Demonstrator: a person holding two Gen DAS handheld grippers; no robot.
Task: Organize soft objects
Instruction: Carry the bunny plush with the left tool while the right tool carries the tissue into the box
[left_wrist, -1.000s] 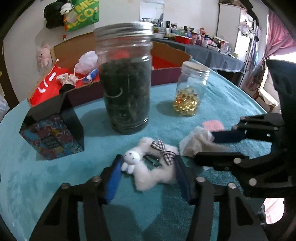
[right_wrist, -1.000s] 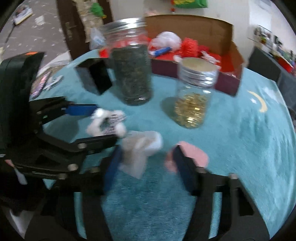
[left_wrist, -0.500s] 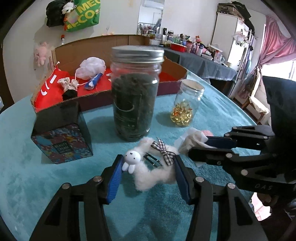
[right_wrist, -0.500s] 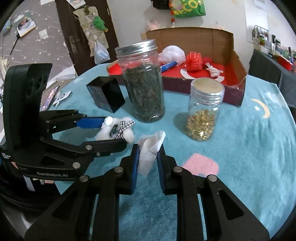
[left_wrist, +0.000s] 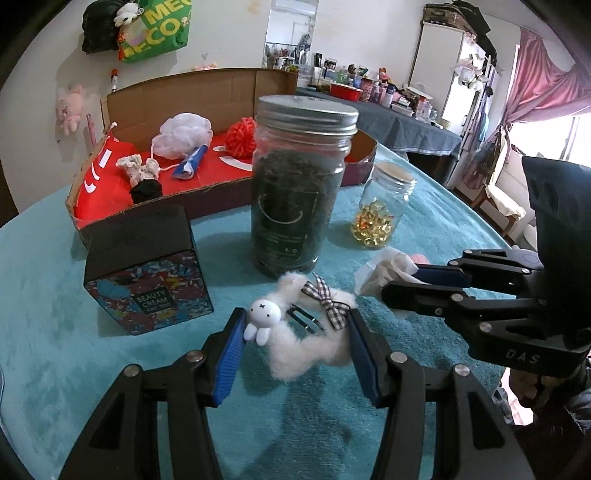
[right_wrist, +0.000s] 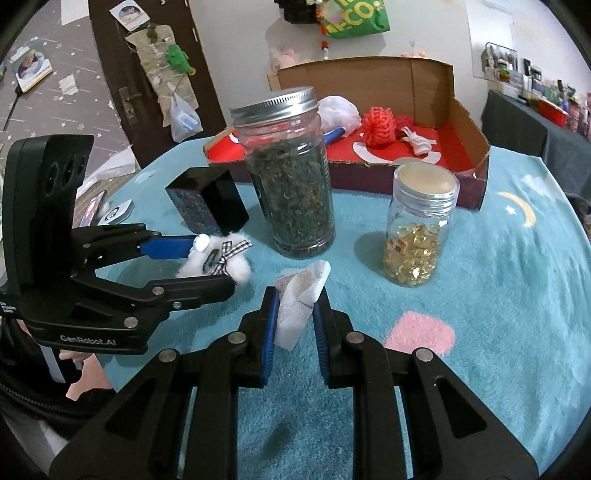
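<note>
Both claws are closed on soft things above the teal cloth (right_wrist: 498, 295): the left gripper (left_wrist: 295, 343) squeezes a white plush (left_wrist: 310, 354) between its blue pads, and the right gripper (right_wrist: 293, 317) pinches a folded white cloth (right_wrist: 301, 299), pads pressed flat to both its sides. Behind them a cardboard box (right_wrist: 424, 81) with a red floor holds a white mesh puff (left_wrist: 183, 134), a red knit ball (right_wrist: 378, 125) and a few smaller soft bits. A tall jar (right_wrist: 288, 177) of dark leaves stands upright in front of the box, a black tin (left_wrist: 147, 273) to its left in the left view, and a short jar (right_wrist: 419, 229) of golden beads to its right. The plush runs crosswise from pad to pad, its small bunny head (left_wrist: 264, 314) against the left pad and its checked bow (left_wrist: 327, 297) toward the right one. The cloth's long axis runs up and away from the camera, its free end poking beyond the fingertips toward the short jar.
</note>
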